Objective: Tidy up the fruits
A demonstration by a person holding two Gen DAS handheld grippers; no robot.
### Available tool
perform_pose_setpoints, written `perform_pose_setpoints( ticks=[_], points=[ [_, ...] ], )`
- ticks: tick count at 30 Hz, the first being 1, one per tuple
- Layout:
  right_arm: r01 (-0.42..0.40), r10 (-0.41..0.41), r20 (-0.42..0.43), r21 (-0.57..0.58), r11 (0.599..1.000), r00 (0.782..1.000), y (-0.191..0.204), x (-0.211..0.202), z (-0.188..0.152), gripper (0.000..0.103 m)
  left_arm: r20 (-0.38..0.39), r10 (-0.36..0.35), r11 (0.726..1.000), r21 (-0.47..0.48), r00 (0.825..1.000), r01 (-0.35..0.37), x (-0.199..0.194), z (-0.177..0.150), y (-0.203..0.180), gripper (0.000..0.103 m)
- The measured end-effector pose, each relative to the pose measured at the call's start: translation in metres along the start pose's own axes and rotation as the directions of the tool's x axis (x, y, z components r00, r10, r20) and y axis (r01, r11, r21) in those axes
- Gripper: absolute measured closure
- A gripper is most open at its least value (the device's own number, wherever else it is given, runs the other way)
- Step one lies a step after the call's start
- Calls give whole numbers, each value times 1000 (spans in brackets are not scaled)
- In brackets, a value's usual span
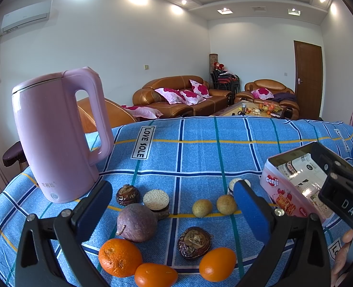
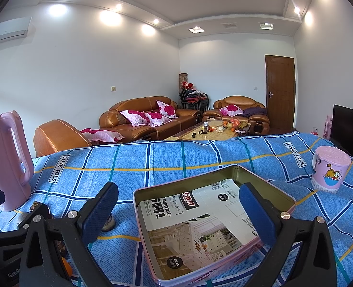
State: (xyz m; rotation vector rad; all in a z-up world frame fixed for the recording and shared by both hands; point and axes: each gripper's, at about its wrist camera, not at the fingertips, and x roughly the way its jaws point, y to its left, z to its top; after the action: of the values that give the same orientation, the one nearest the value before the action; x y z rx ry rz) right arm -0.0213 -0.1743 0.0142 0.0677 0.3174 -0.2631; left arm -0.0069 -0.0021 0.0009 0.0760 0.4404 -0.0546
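My left claw (image 1: 172, 205) is released, its blue pads spread wide above the fruit near the front edge of the surface (image 1: 200, 148) — three oranges (image 1: 120, 257), a purple passion fruit (image 1: 136, 222), two small tan fruits (image 1: 202, 208). My right claw (image 2: 178, 211) is also released, hovering over a pink tin (image 2: 267, 186) lined with printed paper, toward the surface's right side. A pink kettle (image 1: 56, 138) stands at the left edge.
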Motion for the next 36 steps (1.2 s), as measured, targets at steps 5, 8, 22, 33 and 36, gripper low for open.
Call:
perform_pose_setpoints(
  ticks=[5,8,22,33,36],
  points=[
    [-9,9,-5,-1,1000,1000,1,0,0,1,-9,-3,1000,-1,1000,3,1,-1,0,0],
    [-30,30,-10,-3,1000,999,2,-1,1,1,-32,-10,1000,-7,999,10,5,-3,3,0],
    [-410,394,-183,-57,910,901,37,0,-7,11,-138,189,982,5,972,-190,-12,-13,62,0],
    [-681,582,-522,3,732,624,87,21,-47,52,-233,120,993,28,965,-117,-31,-29,99,1],
    [-695,574,-540,-29,719,616,97,15,-54,52,-226,78,995,75,971,-62,-36,-33,83,2]
  ],
)
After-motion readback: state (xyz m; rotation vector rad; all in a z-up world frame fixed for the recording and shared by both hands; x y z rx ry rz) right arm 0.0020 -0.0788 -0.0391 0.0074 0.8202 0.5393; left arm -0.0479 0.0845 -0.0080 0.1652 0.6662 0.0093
